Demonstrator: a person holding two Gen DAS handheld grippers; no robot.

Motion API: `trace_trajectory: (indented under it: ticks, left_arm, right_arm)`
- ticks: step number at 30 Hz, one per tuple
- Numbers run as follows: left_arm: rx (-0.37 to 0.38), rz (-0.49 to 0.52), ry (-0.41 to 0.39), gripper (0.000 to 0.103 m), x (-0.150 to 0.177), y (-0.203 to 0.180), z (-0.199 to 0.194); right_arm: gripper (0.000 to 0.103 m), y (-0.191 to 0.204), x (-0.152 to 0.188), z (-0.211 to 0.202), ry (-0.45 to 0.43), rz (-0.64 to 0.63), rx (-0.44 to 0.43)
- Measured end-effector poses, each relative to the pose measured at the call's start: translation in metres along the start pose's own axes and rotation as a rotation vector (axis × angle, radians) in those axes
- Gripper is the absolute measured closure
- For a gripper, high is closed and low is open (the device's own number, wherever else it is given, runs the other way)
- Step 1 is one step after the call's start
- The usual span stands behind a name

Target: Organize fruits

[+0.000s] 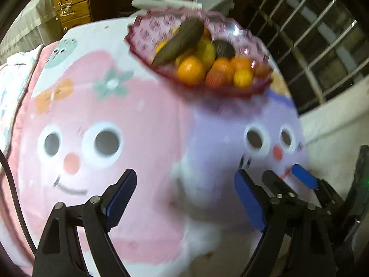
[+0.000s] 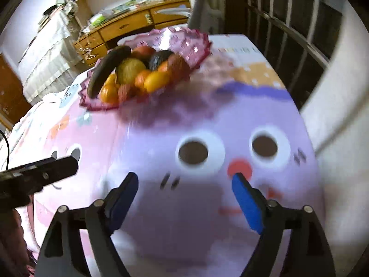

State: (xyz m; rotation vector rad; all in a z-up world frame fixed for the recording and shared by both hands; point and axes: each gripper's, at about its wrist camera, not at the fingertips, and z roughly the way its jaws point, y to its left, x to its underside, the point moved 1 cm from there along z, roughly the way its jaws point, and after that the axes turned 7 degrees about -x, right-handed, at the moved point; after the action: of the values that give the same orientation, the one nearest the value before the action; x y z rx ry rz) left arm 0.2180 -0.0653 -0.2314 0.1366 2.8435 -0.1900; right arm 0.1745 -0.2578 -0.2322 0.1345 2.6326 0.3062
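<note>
Both wrist views motion-blurred: left gripper (image 1: 184, 184), right gripper (image 2: 184, 184) wide, empty; fruits (image 1: 203, 62) indistinct.

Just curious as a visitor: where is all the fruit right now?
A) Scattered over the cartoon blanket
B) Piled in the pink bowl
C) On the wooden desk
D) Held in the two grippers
B: the oranges and other fruit sit heaped in the pink bowl.
</note>
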Motion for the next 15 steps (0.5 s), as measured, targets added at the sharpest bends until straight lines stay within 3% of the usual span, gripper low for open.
trace_trajectory:
  ticks: [8, 11, 15]
  left_arm:
    - [-0.028, 0.113, 0.001, 0.013, 0.045, 0.038, -0.083]
    - [-0.021, 0.130, 0.001, 0.013, 0.060, 0.047, -0.114]
    - [-0.016, 0.180, -0.044, 0.013, 0.075, 0.047, -0.158]
  right_arm:
    - [0.010, 0.046, 0.062, -0.052, 0.109, 0.081, 0.021]
    - [0.010, 0.065, 0.069, -0.086, 0.097, 0.112, 0.061]
    - [0.010, 0.078, 0.070, -0.129, 0.097, 0.182, 0.040]
